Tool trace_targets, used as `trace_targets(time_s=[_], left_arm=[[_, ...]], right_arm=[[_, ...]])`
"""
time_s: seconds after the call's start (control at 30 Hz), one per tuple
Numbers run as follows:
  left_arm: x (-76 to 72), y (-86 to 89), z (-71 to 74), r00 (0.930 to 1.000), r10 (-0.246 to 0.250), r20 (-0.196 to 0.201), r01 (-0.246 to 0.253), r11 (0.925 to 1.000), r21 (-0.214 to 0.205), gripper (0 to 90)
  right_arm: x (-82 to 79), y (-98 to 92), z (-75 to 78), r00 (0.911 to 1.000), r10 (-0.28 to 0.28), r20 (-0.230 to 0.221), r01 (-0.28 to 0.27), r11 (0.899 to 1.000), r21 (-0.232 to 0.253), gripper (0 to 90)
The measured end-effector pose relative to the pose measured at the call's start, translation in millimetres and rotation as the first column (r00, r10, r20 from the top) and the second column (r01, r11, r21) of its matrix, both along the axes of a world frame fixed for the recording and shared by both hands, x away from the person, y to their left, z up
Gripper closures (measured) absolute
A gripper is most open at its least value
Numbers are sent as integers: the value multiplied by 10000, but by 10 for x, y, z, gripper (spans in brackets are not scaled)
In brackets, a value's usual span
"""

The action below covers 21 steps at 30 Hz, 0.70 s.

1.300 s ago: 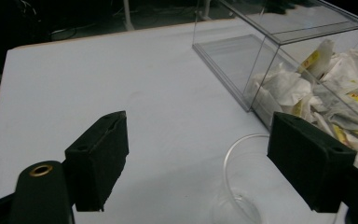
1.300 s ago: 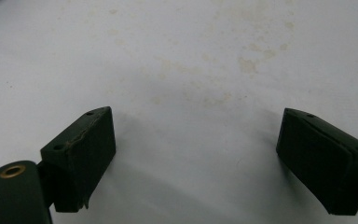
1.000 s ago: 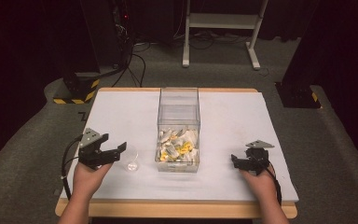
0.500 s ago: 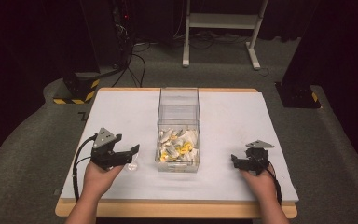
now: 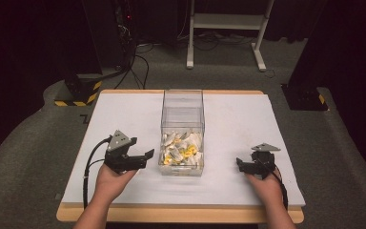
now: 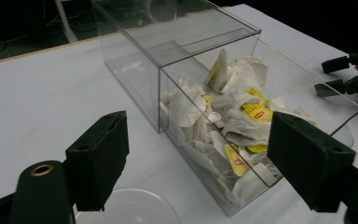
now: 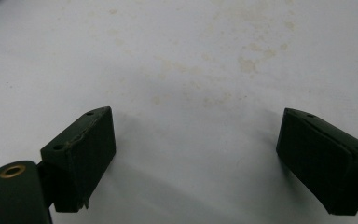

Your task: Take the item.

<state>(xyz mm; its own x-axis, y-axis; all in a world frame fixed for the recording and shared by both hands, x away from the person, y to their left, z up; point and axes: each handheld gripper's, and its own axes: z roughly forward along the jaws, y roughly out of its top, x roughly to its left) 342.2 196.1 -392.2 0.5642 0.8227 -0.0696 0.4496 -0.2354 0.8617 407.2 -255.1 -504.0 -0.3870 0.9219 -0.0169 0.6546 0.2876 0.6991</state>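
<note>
Progress looking near zero: tea bags all sitting in the clear box mid-table, nothing lifted. Left gripper is hovering just beside the box's near left corner, jaws wide apart and holding nothing; in the left gripper view a small clear cup is lying under it. Right gripper is resting near the front right of the white table, also gaping, empty. Guessing a bag pickup is what's left. Open room both sides; box walls are the obstacle.
</note>
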Motion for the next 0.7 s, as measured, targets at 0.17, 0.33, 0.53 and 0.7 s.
trace_targets(time_s=[0.17,0.33,0.53,0.7], left_arm=[[6,-142,29,9992,-388,48,388,9992,86,208],[26,-290,7,9972,-747,-49,748,9971,168,203],[46,-445,-13,9938,-1094,-189,1098,9937,211,191],[87,-544,-29,9910,-1311,-256,1319,9907,326,185]], right_arm=[[0,1,0,10000,-1,3,1,10000,-3,113],[0,1,0,10000,-2,1,2,10000,-1,113],[0,1,0,10000,-2,3,2,10000,-1,113],[0,1,0,10000,-1,4,1,10000,-4,113]])
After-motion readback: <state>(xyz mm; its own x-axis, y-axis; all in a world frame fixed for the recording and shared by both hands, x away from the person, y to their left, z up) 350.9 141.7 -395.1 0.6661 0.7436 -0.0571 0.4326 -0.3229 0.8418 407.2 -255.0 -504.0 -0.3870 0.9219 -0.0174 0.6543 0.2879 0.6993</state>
